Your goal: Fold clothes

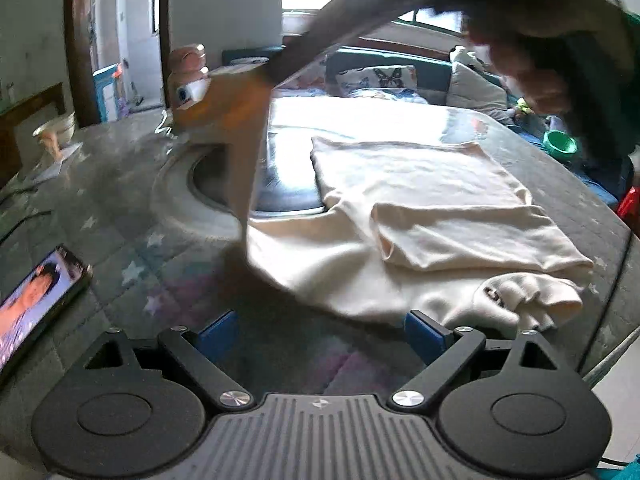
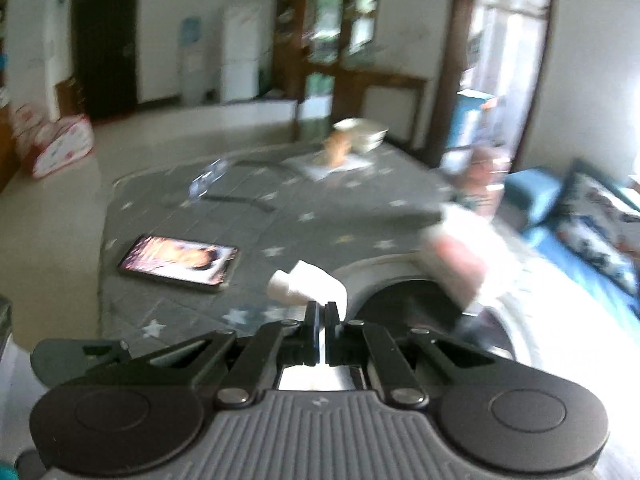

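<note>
A cream garment (image 1: 420, 216) lies partly folded on the star-patterned table cover (image 1: 120, 200), with a bunched sleeve (image 1: 520, 300) at its near right corner. My left gripper (image 1: 320, 334) hangs open just in front of the garment's near edge, with nothing between its blue pads (image 1: 424, 334). From the garment's left side a strip of cloth (image 1: 244, 184) rises steeply to the upper left, towards a blurred hand (image 1: 188, 64) on a person's arm (image 1: 320, 20) that reaches across. In the right wrist view my right gripper (image 2: 322, 312) is shut on a fold of the cream cloth (image 2: 308, 284), held above the table.
A lit phone (image 1: 36, 300) (image 2: 180, 258) lies on the table's left side. A round dark disc with a pale rim (image 1: 280, 188) sits in the middle, partly under the garment. Bowls (image 1: 56, 128) stand far left. A blue sofa with cushions (image 1: 384, 76) and a green bowl (image 1: 560, 144) lie beyond.
</note>
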Available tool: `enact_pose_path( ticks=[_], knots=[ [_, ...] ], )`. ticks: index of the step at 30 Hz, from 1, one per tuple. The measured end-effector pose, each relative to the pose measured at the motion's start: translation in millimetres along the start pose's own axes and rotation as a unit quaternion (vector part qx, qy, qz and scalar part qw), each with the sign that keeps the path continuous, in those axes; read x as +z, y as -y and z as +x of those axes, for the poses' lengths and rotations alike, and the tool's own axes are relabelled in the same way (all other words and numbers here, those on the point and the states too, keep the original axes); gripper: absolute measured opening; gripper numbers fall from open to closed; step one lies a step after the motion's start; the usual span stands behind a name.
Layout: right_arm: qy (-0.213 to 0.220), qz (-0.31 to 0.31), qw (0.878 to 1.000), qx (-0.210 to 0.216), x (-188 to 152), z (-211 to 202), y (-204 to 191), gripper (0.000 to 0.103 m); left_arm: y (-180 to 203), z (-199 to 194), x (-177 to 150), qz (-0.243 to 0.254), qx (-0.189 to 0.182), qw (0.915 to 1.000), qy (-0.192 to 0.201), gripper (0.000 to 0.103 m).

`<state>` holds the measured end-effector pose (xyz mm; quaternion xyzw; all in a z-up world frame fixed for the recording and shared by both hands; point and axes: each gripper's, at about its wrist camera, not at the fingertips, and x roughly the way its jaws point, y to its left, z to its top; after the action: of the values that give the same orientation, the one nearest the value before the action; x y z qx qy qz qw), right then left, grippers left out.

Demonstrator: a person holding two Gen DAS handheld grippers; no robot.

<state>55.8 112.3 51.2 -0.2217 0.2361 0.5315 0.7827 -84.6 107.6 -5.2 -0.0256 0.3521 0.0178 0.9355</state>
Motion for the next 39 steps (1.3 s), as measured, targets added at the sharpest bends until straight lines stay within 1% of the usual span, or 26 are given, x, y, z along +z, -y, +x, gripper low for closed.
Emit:
enact_pose_path(
  ticks=[3, 7, 9, 11, 15, 17, 18, 20, 22, 24, 28, 29, 30, 31, 34, 36, 37, 38, 39],
  knots=[
    [0.021, 0.041, 0.998, -0.053, -22.3, -45.4, 21.4, 0.002, 7.6, 7.2, 7.6, 0.010, -0.004, 0.9999, 0.004, 0.093],
    [0.025, 0.104, 0.988, -0.112, -69.0, -90.9, 44.2, 0.002, 16.7, 19.9, 16.9, 0.028, 0.000, 0.9996, 0.003, 0.093],
    [0.006, 0.138, 0.983, -0.123, -98.6, -97.9, 50.0, 0.002, 21.1, 26.6, 21.4, 0.037, 0.002, 0.9993, 0.002, 0.091],
    [-0.023, 0.169, 0.976, -0.135, -128.3, -94.0, 52.5, 0.002, 25.4, 33.3, 26.0, 0.047, 0.005, 0.9989, 0.001, 0.088],
    [-0.066, 0.237, 0.961, -0.129, -178.3, -90.2, 59.0, 0.005, 26.5, 40.4, 26.3, 0.066, 0.008, 0.9978, -0.007, 0.084],
    [-0.067, 0.257, 0.955, -0.131, -191.3, -94.4, 61.0, 0.006, 24.0, 41.6, 25.3, 0.074, 0.009, 0.9972, -0.012, 0.084],
    [-0.059, 0.267, 0.953, -0.133, -194.6, -99.4, 63.2, 0.007, 22.1, 42.3, 25.2, 0.076, 0.011, 0.9969, -0.016, 0.083],
    [-0.040, 0.281, 0.948, -0.141, -195.8, -108.3, 69.0, 0.011, 21.0, 42.1, 29.3, 0.076, 0.011, 0.9969, -0.016, 0.083],
    [-0.040, 0.280, 0.948, -0.146, -196.8, -106.5, 69.4, 0.019, 20.5, 41.0, 34.9, 0.075, 0.007, 0.9971, -0.012, 0.083],
    [-0.043, 0.275, 0.949, -0.150, -197.8, -102.4, 68.6, 0.021, 22.2, 39.2, 41.6, 0.076, 0.005, 0.9971, -0.004, 0.083],
    [-0.051, 0.264, 0.950, -0.158, -199.9, -94.3, 66.9, 0.021, 33.1, 41.0, 56.5, 0.087, -0.004, 0.9961, 0.012, 0.083],
    [-0.052, 0.262, 0.950, -0.160, -200.4, -92.3, 66.5, 0.019, 36.4, 43.5, 59.9, 0.091, -0.009, 0.9957, 0.014, 0.083],
    [-0.054, 0.259, 0.951, -0.163, -200.9, -90.2, 66.1, 0.012, 39.9, 46.0, 63.0, 0.096, -0.015, 0.9952, 0.016, 0.083],
    [-0.056, 0.256, 0.951, -0.165, -201.4, -88.2, 65.6, 0.007, 43.6, 48.9, 65.5, 0.101, -0.023, 0.9945, 0.017, 0.083],
    [-0.054, 0.254, 0.951, -0.166, -200.1, -90.9, 63.4, 0.006, 56.7, 57.1, 70.2, 0.124, -0.047, 0.9910, 0.020, 0.083],
    [-0.057, 0.261, 0.950, -0.162, -200.6, -93.6, 64.1, 0.007, 65.1, 58.0, 68.8, 0.145, -0.072, 0.9866, 0.019, 0.084],
    [-0.058, 0.265, 0.949, -0.159, -201.1, -94.9, 64.7, 0.008, 68.9, 57.8, 67.3, 0.156, -0.086, 0.9838, 0.019, 0.084],
    [-0.059, 0.267, 0.949, -0.156, -202.3, -96.1, 65.1, 0.014, 72.7, 57.3, 65.1, 0.168, -0.098, 0.9807, 0.019, 0.084],
    [-0.059, 0.269, 0.949, -0.156, -204.0, -95.9, 65.1, 0.016, 76.1, 56.5, 61.2, 0.182, -0.105, 0.9775, 0.018, 0.084]
  ],
)
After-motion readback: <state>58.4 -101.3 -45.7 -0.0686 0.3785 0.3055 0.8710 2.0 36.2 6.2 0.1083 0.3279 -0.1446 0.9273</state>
